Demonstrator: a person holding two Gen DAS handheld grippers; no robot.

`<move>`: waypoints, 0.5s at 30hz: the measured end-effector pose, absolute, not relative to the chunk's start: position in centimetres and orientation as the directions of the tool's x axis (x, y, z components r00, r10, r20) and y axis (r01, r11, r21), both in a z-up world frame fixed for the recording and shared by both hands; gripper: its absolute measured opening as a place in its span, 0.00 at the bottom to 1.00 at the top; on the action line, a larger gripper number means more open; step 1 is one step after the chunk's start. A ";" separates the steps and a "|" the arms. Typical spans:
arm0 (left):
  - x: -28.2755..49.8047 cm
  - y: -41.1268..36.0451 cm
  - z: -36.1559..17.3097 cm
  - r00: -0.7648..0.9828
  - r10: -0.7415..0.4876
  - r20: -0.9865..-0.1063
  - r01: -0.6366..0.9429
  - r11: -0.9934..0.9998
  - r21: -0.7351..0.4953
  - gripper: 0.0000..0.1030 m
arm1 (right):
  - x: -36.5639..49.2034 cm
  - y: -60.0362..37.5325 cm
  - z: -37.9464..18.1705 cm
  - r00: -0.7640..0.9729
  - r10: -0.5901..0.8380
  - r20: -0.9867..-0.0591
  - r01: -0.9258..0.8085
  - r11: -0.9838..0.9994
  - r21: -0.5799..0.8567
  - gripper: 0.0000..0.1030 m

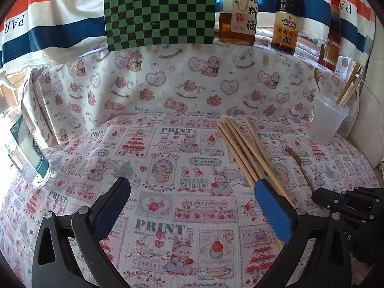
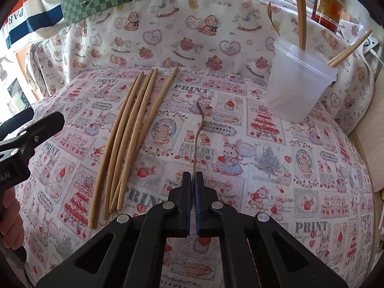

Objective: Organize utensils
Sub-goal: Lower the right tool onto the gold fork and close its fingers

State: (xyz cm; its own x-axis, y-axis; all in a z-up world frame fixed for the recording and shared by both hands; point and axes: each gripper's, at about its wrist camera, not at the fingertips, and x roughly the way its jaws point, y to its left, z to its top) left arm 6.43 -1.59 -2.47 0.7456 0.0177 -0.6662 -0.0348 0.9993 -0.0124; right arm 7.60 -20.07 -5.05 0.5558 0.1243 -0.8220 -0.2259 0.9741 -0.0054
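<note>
Right gripper point(image 2: 193, 176) has its fingers pinched together on the handle end of the fork point(image 2: 198, 129), which lies flat on the cloth point(image 2: 312, 168) and runs from the fingertips toward 12 o'clock, tines at the far end. Left gripper point(image 1: 192, 187) has its fingers spread wide with nothing between them, hovering over bare cloth; its right finger point(image 1: 273, 211) overlaps the near ends of the chopsticks point(image 1: 242, 148) in the left view. Five loose chopsticks lie side by side on the cloth, at about 10 o'clock from the right gripper, fanning slightly at the near ends. Cup point(image 2: 297, 81), translucent plastic, stands upright at about 1 o'clock from the right gripper, near the back edge of the cloth, well apart from the fork tines. It holds a few chopsticks point(image 2: 348, 50) leaning out toward 2 o'clock, plus a thin dark utensil; can't tell what kind. Bottles point(image 1: 286, 14) stand on the ledge behind, at 12 to 1 o'clock in the left view.
</note>
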 end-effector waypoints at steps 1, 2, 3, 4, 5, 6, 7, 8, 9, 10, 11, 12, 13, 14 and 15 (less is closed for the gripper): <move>6.5 -1.7 -2.6 0.740 0.023 -0.672 -0.038 0.999 -0.007 0.99 | 7.7 -20.4 -4.9 0.558 0.124 -0.821 -0.214 0.977 0.003 0.02; 6.6 -1.8 -2.8 0.733 0.022 -0.680 -0.033 0.999 -0.003 0.99 | 7.7 -20.7 -4.8 0.563 0.131 -0.816 -0.204 0.979 0.016 0.02; 6.7 -2.0 -3.0 0.726 0.014 -0.688 -0.022 1.000 -0.003 0.99 | 7.7 -21.0 -4.5 0.571 0.140 -0.809 -0.195 0.980 0.032 0.02; 6.8 -2.2 -3.1 0.719 0.003 -0.695 -0.008 1.000 -0.004 0.99 | 7.7 -21.4 -4.1 0.582 0.149 -0.799 -0.187 0.981 0.046 0.02; 6.8 -2.5 -3.3 0.712 -0.009 -0.703 0.010 1.000 -0.002 0.99 | 7.6 -21.7 -3.7 0.595 0.158 -0.788 -0.184 0.981 0.058 0.02; 6.9 -3.0 -3.5 0.699 -0.026 -0.714 0.039 0.999 0.002 0.99 | 7.5 -21.9 -3.4 0.613 0.160 -0.774 -0.184 0.981 0.057 0.02; 7.0 -3.5 -3.9 0.673 -0.055 -0.738 0.084 0.996 0.002 0.99 | 7.4 -22.0 -3.1 0.631 0.142 -0.762 -0.178 0.983 0.036 0.02; 7.1 -4.0 -4.2 0.637 -0.098 -0.765 0.141 0.990 -0.010 0.99 | 7.3 -22.0 -2.9 0.653 0.115 -0.749 -0.162 0.987 0.011 0.02; 7.0 -4.5 -4.5 0.608 -0.131 -0.783 0.180 0.983 -0.025 0.99 | 7.3 -22.2 -2.8 0.665 0.098 -0.741 -0.146 0.989 -0.001 0.02; 6.9 -4.8 -4.7 0.600 -0.131 -0.789 0.187 0.982 -0.021 0.99 | 7.3 -22.5 -2.6 0.662 0.113 -0.741 -0.147 0.989 0.019 0.02; 6.8 -5.2 -4.8 0.603 -0.115 -0.790 0.186 0.983 -0.001 0.99 | 7.4 -22.8 -2.5 0.650 0.145 -0.746 -0.155 0.986 0.057 0.02; 6.6 -5.8 -4.9 0.610 -0.100 -0.786 0.197 0.980 0.028 0.99 | 7.5 -23.1 -2.4 0.635 0.178 -0.752 -0.161 0.982 0.097 0.02; 6.5 -6.2 -5.0 0.615 -0.088 -0.783 0.208 0.977 0.053 0.99 | 7.5 -23.4 -2.4 0.624 0.197 -0.756 -0.165 0.979 0.118 0.02; 6.4 -6.4 -5.1 0.617 -0.081 -0.783 0.213 0.975 0.067 0.99 | 7.4 -23.4 -2.3 0.620 0.203 -0.758 -0.171 0.978 0.122 0.02; 6.5 -6.6 -5.4 0.607 -0.086 -0.790 0.218 0.974 0.062 0.99 | 7.3 -23.3 -2.2 0.624 0.197 -0.756 -0.174 0.978 0.112 0.02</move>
